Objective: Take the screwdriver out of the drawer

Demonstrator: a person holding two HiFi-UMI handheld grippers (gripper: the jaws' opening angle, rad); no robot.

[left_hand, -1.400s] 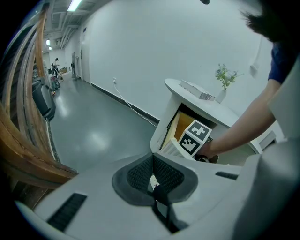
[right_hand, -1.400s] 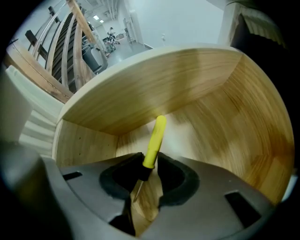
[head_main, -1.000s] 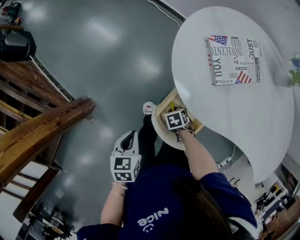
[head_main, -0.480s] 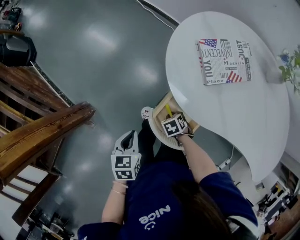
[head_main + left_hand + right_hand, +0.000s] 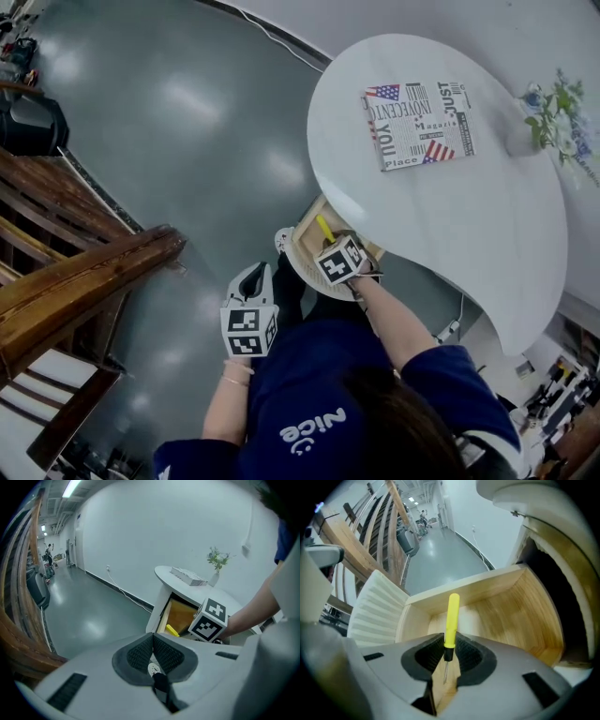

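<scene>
A yellow-handled screwdriver (image 5: pixel 451 616) stands upright between my right gripper's (image 5: pixel 446 643) pads, which are shut on its black collar, with the thin shaft hanging below. Beneath it lies the open wooden drawer (image 5: pixel 511 606), pulled out from under the white round table (image 5: pixel 469 234). In the head view the screwdriver (image 5: pixel 324 228) pokes up beside the right gripper (image 5: pixel 335 253) over the drawer (image 5: pixel 305 234). My left gripper (image 5: pixel 255 277) hangs apart to the left above the floor, its jaws (image 5: pixel 152 645) shut with nothing in them. From there I see the drawer (image 5: pixel 180 616) and the screwdriver (image 5: pixel 172 630).
A magazine (image 5: pixel 417 122) and a small vase of flowers (image 5: pixel 553 108) rest on the table. A wooden stair rail (image 5: pixel 84 272) runs along the left. A white ribbed chair back (image 5: pixel 375 611) stands close against the drawer front. Grey floor (image 5: pixel 187 122) spreads beyond.
My right gripper has risen with the screwdriver, whose yellow handle now shows above the drawer. The left gripper has barely shifted.
</scene>
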